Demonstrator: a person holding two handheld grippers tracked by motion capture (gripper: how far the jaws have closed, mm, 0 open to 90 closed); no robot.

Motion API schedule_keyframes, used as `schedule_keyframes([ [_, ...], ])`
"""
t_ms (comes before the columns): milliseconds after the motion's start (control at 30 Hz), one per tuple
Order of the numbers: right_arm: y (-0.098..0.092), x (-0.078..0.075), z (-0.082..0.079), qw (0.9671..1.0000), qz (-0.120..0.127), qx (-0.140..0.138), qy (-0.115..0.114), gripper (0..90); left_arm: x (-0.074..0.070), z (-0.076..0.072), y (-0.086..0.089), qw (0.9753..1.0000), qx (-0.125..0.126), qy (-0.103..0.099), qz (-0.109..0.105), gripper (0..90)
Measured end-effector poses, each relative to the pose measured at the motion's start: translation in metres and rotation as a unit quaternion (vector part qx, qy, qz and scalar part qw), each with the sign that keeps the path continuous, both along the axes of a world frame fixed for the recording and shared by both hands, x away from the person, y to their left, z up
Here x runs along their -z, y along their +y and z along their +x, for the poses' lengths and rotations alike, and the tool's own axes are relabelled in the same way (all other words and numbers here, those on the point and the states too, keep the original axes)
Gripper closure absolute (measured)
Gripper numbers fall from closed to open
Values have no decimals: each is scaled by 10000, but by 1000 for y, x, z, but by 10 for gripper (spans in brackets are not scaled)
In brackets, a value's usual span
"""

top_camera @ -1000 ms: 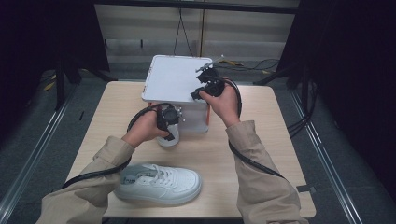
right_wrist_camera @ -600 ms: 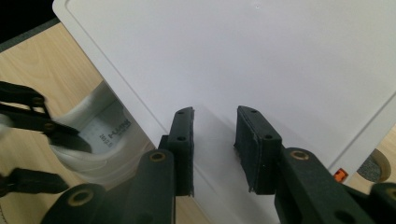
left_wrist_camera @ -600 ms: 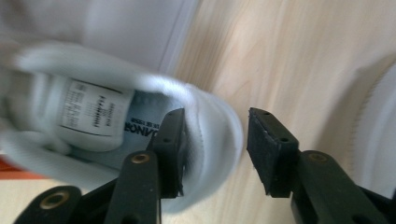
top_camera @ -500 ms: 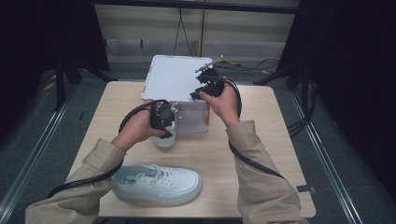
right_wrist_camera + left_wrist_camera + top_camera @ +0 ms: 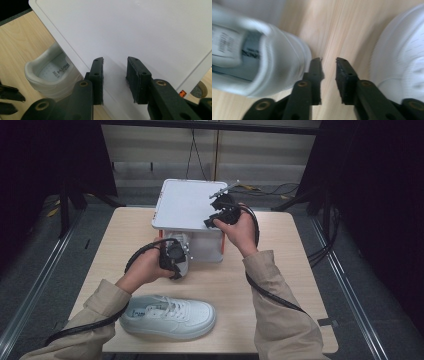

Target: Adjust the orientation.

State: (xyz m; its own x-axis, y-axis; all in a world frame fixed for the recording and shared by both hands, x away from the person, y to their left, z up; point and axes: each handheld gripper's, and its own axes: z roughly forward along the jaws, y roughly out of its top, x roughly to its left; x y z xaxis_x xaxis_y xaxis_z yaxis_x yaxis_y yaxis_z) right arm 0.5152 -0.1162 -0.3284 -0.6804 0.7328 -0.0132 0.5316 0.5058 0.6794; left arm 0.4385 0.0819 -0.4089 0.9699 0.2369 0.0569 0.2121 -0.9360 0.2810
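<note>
Two white sneakers were counted: one (image 5: 167, 315) lying at the table's near edge, one (image 5: 181, 251) partly tucked under the white box. One white box (image 5: 187, 205) was counted, one wooden table (image 5: 290, 270), two handheld grippers, left (image 5: 172, 261) and right (image 5: 220, 210), and two hands.

A light brown wooden table (image 5: 300, 250) with round corners stands on a grey floor (image 5: 350, 285). Black curtains (image 5: 50, 170) hang on both sides, and the room is dark there. Behind the table is a pale wall (image 5: 150, 150), and a thin black cord (image 5: 192, 150) hangs down in front of it. A bunch of black cables (image 5: 320, 252) lies on the floor near the right side of the table. A long shiny metal rail (image 5: 35, 290) runs along the floor on the left.
</note>
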Motion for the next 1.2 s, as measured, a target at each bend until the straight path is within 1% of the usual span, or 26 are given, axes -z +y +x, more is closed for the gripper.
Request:
schedule_keyframes([
  [33, 0, 0, 0, 10000, 0, 0, 0, 667, 0, 0, 0, 10000, 0, 0, 0, 790],
  [67, 0, 0, 0, 10000, 11, -4, -13, 667, 5, 2, 0, 9999, 0, -112, 37, 790],
  [100, -1, 1, 0, 10000, 49, -12, -6, 667, 7, 5, 0, 9996, -10, -263, 133, 808],
  [133, -2, 0, 0, 10000, 65, -2, 14, 668, 9, 8, 1, 9991, -98, -391, 115, 900],
  [167, -2, 0, 0, 10000, 65, -2, 14, 668, 8, 12, 3, 9993, -324, -170, 5, 900],
  [233, -1, 0, 0, 10000, 13, -17, 16, 668, 7, 15, -1, 9981, -285, -533, 93, 900],
  [267, -1, 0, 1, 10000, -6, -23, 18, 668, 9, 17, -2, 9975, -331, -614, 117, 900],
  [333, -1, 0, 1, 10000, 11, -34, 27, 669, 9, 21, -2, 9974, -373, -609, 76, 900],
  [367, -1, 0, 1, 10000, 23, -34, 23, 669, 9, 24, -1, 9974, -442, -561, -70, 900],
  [400, -1, 0, 1, 10000, 20, -42, 20, 669, 9, 27, -1, 9976, -477, -493, -127, 900],
  [433, -1, 0, 2, 10000, 15, -83, -3, 670, 10, 33, -2, 9970, -512, -571, -131, 900],
  [467, -1, 0, 2, 10000, 15, -83, -3, 670, 10, 33, -2, 9970, -512, -571, -131, 900],
  [500, -1, 0, 2, 10000, 15, -86, 8, 670, 10, 37, -3, 9961, -575, -668, -69, 900],
  [533, -1, 0, 2, 10000, 15, -86, 8, 670, 10, 37, -3, 9961, -575, -668, -69, 900],
  [567, -1, 0, 2, 9999, 16, -99, 8, 671, 11, 43, -2, 9956, -637, -678, -89, 900],
  [667, -1, 0, 2, 9999, 2, -108, 11, 671, 11, 47, -1, 9953, -689, -674, -120, 900],
  [733, -1, 0, 2, 9999, 10, -114, 13, 671, 12, 49, -1, 9952, -730, -621, -206, 900],
  [800, 0, 0, 2, 9999, 0, -110, 23, 671, 12, 51, -2, 9950, -721, -658, -228, 900],
  [833, 0, -1, 2, 9999, -36, -109, 31, 672, 13, 53, -2, 9946, -730, -703, -205, 900],
  [867, 1, -1, 2, 9999, -29, -94, 36, 672, 12, 55, -2, 9945, -780, -679, -188, 900],
  [900, 1, -1, 2, 9999, -61, -100, 19, 673, 12, 56, -2, 9943, -822, -638, -217, 900],
  [967, 2, -1, 2, 9999, -79, -96, 31, 673, 12, 56, -3, 9946, -797, -641, -158, 900],
  [1000, 1, -1, 3, 9999, -72, -97, 40, 673, 12, 56, -2, 9944, -807, -644, -211, 900],
  [1033, 1, -1, 3, 9999, -72, -94, 38, 673, 12, 57, -1, 9947, -804, -593, -243, 900],
  [1133, 2, -1, 3, 9999, -86, -84, 44, 673, 13, 56, 0, 9941, -833, -626, -301, 899],
  [1200, 2, -1, 3, 9999, -84, -85, 49, 673, 12, 55, 0, 9948, -771, -599, -293, 880],
])
